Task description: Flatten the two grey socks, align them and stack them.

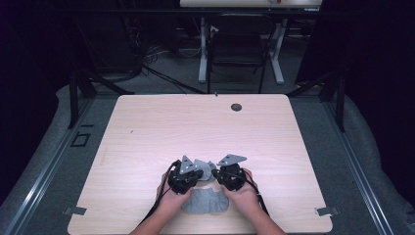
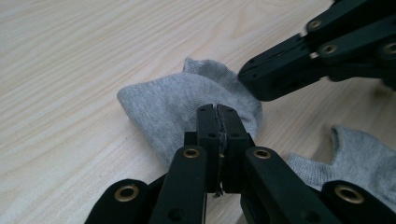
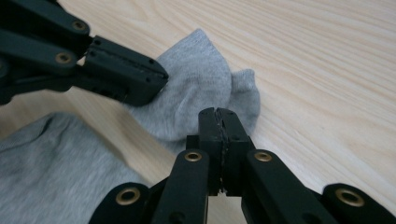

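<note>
Grippers: left [image 2: 218,116] & right [image 3: 218,119] clamped (jaws together) on grey sock [image 2: 177,100] | table [image 1: 147,127]

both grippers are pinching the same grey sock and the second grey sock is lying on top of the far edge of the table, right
Not quite. Both the left gripper and right gripper do pinch the same grey sock, jaws shut on it. But the second grey sock lies at the near edge of the table, between the person's hands, as the high view shows.
</note>
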